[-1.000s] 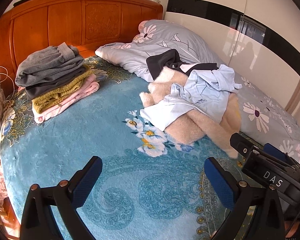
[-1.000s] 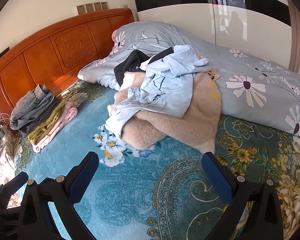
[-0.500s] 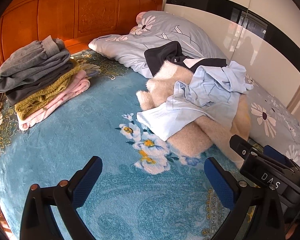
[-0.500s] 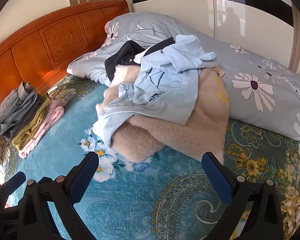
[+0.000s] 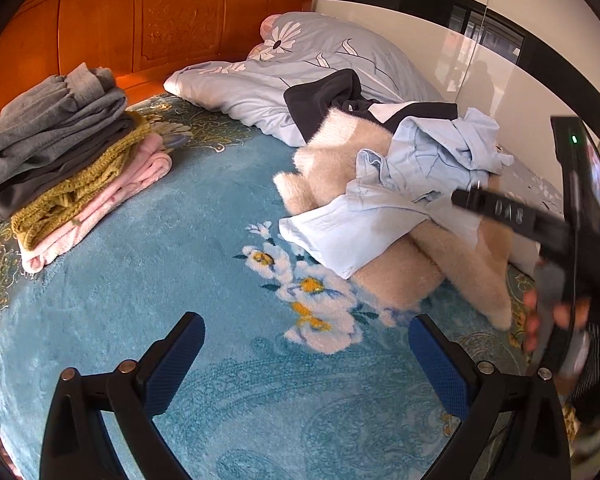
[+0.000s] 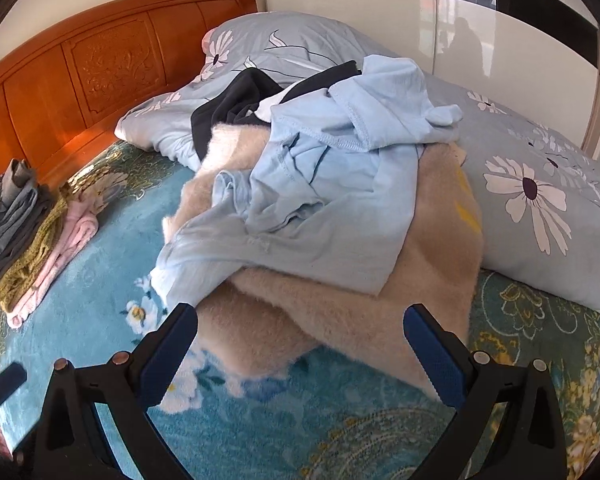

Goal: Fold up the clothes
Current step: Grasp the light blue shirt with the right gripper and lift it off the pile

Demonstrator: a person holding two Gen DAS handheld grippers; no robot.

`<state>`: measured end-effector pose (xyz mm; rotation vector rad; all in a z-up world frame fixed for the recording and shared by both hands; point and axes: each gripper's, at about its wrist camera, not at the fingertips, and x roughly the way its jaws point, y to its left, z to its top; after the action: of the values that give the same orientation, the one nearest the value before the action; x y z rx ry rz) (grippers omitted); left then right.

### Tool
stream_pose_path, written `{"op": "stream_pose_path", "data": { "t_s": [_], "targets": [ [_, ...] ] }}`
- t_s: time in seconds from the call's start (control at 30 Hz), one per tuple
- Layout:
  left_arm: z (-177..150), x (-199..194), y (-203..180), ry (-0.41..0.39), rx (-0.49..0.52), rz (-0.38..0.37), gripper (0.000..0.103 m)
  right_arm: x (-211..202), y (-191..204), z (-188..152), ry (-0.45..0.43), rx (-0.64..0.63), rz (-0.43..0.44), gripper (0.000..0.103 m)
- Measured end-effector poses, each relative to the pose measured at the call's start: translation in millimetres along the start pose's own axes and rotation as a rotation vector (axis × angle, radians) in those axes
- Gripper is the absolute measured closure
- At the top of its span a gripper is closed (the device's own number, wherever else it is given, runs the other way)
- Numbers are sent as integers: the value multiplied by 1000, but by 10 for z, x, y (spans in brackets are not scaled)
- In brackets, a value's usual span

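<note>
At the far left of the bed, against the carved wooden headboard (image 5: 140,32), sits one stack of folded clothes (image 5: 68,156). Four layers can be counted in it: a grey garment on top, a darker grey one under it, a mustard knit below that, and a pink piece at the bottom. The stack rests on the teal floral blanket (image 5: 160,280) that covers the bed.

The left gripper (image 5: 306,354) hovers above the bare blanket, its two blue-padded fingers (image 5: 172,360) wide apart with nothing between them.

Further right lies the unfolded pile, in which three garments can be told apart: a light blue shirt (image 6: 324,200) crumpled on top, a beige fuzzy sweater (image 6: 340,312) beneath it and spreading toward the camera, and a dark navy garment (image 6: 236,108) partly buried at the back. The pile leans against one grey-blue duvet printed with white flowers (image 6: 540,192), which runs along the right side of the bed beside a glossy white wardrobe (image 6: 500,48).

The right gripper (image 6: 300,352) is just in front of the sweater's near edge, its two fingers (image 6: 436,360) spread open and empty; in the left wrist view its black body (image 5: 540,232) appears over the pile's right side, motion-blurred.
</note>
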<state>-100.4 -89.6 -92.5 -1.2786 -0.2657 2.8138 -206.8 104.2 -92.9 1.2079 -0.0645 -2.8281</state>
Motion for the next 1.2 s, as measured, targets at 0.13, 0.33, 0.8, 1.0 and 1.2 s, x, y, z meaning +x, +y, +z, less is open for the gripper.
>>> {"op": "stream_pose_path", "data": {
  "t_s": [0.13, 0.33, 0.8, 1.0, 1.2],
  "targets": [
    [-149, -34, 248, 20, -89, -16, 0, 247, -214, 475, -36, 70, -37, 0],
    [-320, -183, 531, 13, -172, 2, 0, 689, -796, 1050, -13, 423, -17, 0],
    [-560, -610, 717, 14, -285, 25, 0, 475, -1193, 1249, 79, 715, 360, 93],
    [-543, -971, 561, -16, -305, -9, 0, -353, -1163, 1328, -14, 562, 507, 93],
    [-526, -1474, 378, -56, -252, -49, 0, -1242, -1070, 1324, -87, 471, 656, 93]
  ]
}}
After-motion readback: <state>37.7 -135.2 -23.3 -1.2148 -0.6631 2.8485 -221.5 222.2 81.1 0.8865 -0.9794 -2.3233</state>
